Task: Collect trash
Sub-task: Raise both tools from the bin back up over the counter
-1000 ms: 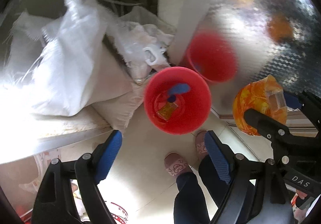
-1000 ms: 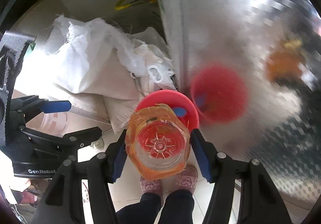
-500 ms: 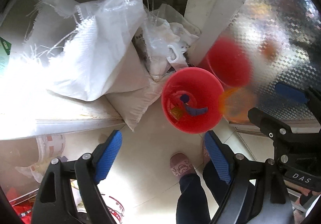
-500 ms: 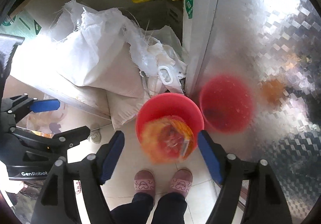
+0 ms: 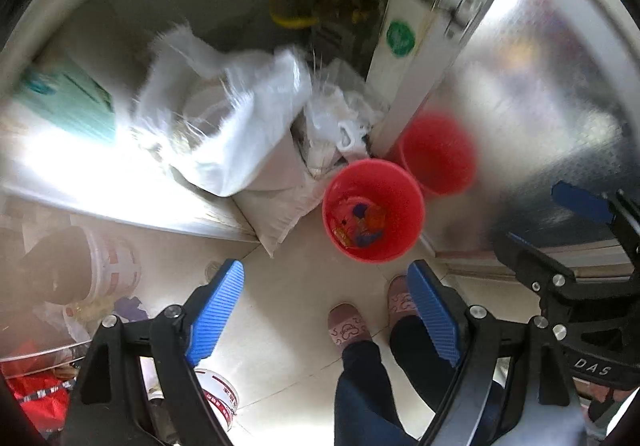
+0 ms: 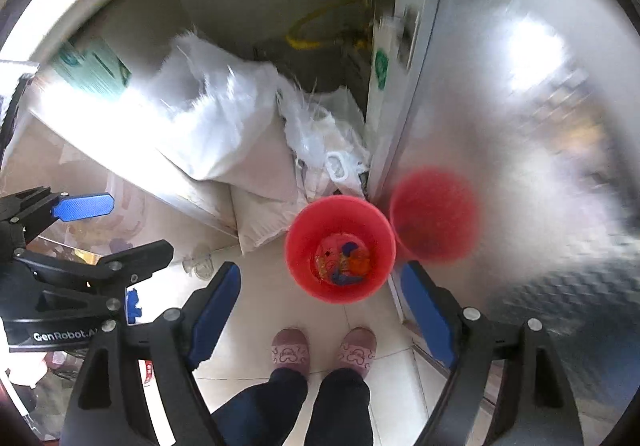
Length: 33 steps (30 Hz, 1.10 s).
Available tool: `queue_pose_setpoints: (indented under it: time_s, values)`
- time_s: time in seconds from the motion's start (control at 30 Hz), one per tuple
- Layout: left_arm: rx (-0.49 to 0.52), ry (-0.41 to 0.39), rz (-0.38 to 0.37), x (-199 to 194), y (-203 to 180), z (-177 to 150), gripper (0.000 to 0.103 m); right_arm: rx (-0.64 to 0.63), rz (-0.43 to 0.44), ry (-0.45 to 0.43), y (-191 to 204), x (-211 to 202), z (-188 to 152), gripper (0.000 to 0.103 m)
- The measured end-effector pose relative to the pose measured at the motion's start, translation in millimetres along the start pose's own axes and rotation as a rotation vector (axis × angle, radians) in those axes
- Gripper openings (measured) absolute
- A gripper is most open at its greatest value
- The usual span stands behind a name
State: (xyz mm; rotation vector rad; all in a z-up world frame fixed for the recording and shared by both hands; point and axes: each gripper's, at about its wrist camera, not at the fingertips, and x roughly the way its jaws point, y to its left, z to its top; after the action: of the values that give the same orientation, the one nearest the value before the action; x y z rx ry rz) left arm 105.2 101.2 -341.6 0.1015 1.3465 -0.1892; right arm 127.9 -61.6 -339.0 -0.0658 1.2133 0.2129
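Observation:
A red bucket (image 5: 408, 230) (image 6: 300, 246) stands on the pale tiled floor beside a shiny metal door. Inside it lies colourful trash (image 5: 362, 224) (image 6: 342, 260), with an orange crumpled plastic container among blue and yellow bits. My left gripper (image 5: 330, 320) hangs high above the floor, open and empty. My right gripper (image 6: 320, 310) is also high over the bucket; its jaws are opening with nothing between them. Each gripper also shows at the edge of the other's view.
White woven sacks (image 5: 240, 134) (image 6: 224, 134) are piled left of the bucket. The metal door (image 5: 540, 106) (image 6: 520, 126) mirrors the bucket. A person's feet in pink slippers (image 5: 346, 326) (image 6: 290, 350) stand below. A white tub (image 5: 108, 266) and red litter (image 5: 36, 394) sit lower left.
The orange plastic container left my right gripper and dropped into the red bucket. Both grippers rose, so the bucket looks smaller. The right jaws spread wider.

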Motion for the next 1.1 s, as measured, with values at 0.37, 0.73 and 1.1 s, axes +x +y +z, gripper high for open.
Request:
queue_pose_setpoints:
  time_s: [0.37,0.73,1.1]
  values:
    - [0.045,-0.144,0.008,-146.0,-11.5,12.0,0.082,0.055,-0.013,-0.089,9.0,-128.5,18.2,0.083]
    - [0.136,-0.279,-0.054,-238.0,-28.1,41.0,0.082,0.083,-0.078,-0.264,5.6,-211.0,38.5,0.084]
    - [0.266,-0.335,-0.111,-256.4,-76.7,116.4,0.083,0.178,-0.176,-0.35,-47.7,-245.0,72.5,0.084]
